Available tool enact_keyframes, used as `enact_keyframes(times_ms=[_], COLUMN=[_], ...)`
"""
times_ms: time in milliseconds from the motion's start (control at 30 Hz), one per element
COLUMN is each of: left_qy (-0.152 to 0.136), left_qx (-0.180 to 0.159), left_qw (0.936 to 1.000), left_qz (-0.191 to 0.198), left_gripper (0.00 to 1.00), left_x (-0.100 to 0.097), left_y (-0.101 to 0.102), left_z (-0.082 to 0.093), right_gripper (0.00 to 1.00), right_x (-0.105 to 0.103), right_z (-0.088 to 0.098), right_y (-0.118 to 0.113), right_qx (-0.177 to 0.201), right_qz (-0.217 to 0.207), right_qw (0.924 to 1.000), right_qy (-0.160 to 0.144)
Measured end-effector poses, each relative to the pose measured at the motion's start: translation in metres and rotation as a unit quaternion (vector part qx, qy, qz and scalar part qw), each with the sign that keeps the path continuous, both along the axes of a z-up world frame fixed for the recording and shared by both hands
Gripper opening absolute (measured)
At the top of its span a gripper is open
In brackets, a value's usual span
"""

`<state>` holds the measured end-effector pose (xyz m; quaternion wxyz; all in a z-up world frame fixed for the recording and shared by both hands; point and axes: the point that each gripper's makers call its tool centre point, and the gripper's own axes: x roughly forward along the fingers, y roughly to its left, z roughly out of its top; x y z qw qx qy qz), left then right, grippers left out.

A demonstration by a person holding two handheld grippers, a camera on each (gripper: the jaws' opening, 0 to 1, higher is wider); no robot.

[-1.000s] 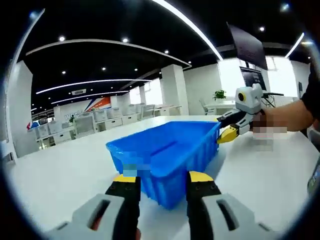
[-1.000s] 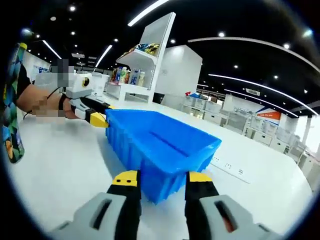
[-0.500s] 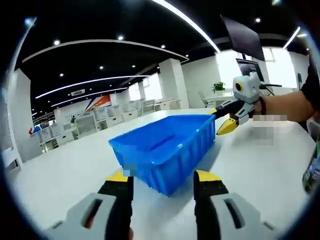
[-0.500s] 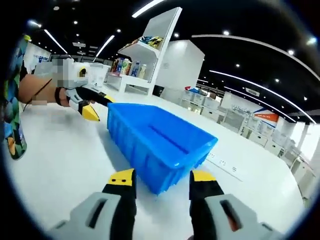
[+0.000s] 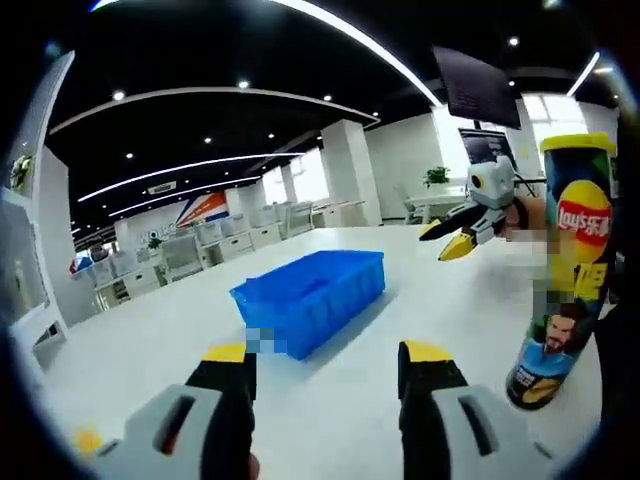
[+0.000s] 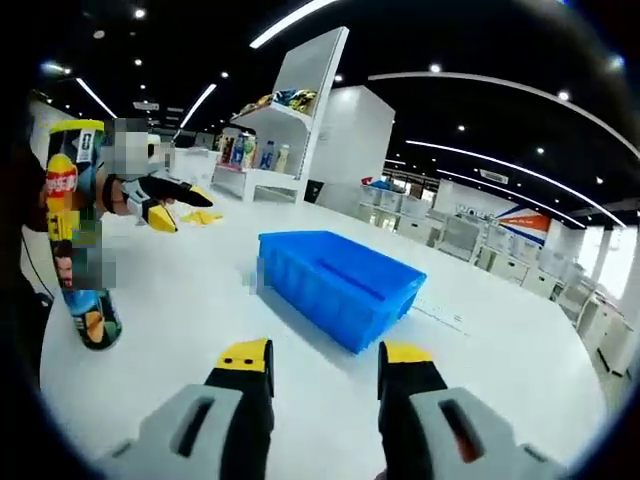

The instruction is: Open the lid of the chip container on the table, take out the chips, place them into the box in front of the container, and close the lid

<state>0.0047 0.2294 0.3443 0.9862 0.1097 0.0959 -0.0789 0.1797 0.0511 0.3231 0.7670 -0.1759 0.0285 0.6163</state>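
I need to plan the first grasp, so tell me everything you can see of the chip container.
The chip container is a tall printed tube, standing upright on the white table. A yellow-green lid is on top, shut. The wrap has a red and yellow brand logo near the top and a cartoon face lower down; parts are blurred. Its dark base rests on the tabletop. It stands apart from the blue box, and no tool touches it.

both grippers pulled back off the blue box (image 5: 312,303), jaws now clear, chip can (image 5: 562,270) upright alongside
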Motion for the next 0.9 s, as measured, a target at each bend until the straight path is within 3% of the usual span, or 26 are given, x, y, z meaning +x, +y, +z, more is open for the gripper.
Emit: enact_keyframes(times_ms=[300, 900], left_qy=[0.004, 0.003], left_qx=[0.023, -0.002], left_qw=[0.9995, 0.9991], left_qz=[0.019, 0.042], left_gripper=[0.58, 0.58], left_x=[-0.049, -0.13], left_y=[-0.011, -0.034], left_z=[0.018, 0.042], right_gripper=[0.4, 0.41], right_x=[-0.042, -0.102], right_z=[0.02, 0.054], right_y=[-0.045, -0.111], right_qx=[0.011, 0.036], right_qz=[-0.018, -0.037], right_qw=[0.9998, 0.9986], right_qy=[0.002, 0.006])
